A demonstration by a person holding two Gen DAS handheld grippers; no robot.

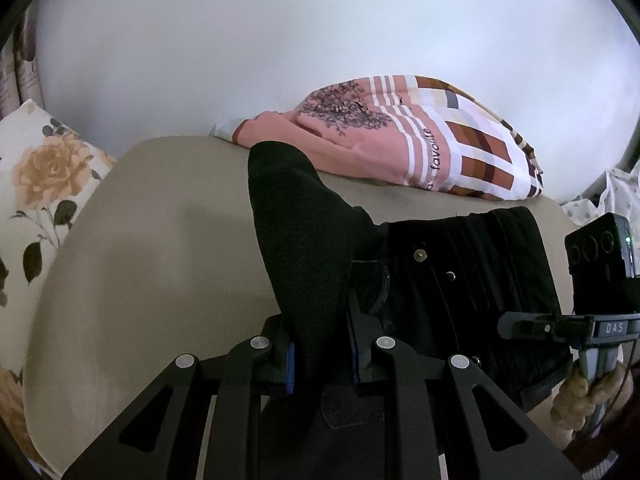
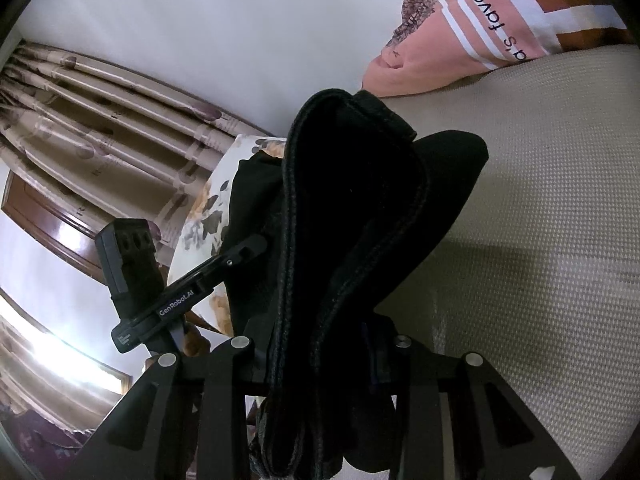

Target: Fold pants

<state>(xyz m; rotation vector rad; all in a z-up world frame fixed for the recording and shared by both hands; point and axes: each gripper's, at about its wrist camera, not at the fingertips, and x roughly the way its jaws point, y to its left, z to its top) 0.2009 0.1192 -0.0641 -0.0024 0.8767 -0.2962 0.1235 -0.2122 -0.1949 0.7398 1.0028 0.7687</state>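
Note:
Black pants [image 1: 472,280] lie on a beige bed cover [image 1: 160,260], their buttoned waist toward the right. My left gripper [image 1: 320,332] is shut on a fold of the black cloth, which rises as a peak between its blue pads. In the right wrist view, my right gripper [image 2: 320,352] is shut on a thick stitched bundle of the pants [image 2: 352,184], lifted off the bed cover [image 2: 540,240]. Its fingers are mostly hidden by the cloth. Each gripper shows in the other's view: the right gripper [image 1: 508,326] at the right edge in a person's hand [image 1: 588,392], the left gripper [image 2: 256,244] at the left.
A pink and brown patterned blanket [image 1: 420,140] lies bunched at the far edge of the bed against a white wall. A floral pillow [image 1: 44,184] sits at the left. Striped curtains [image 2: 100,128] and a wooden frame hang beyond the bed.

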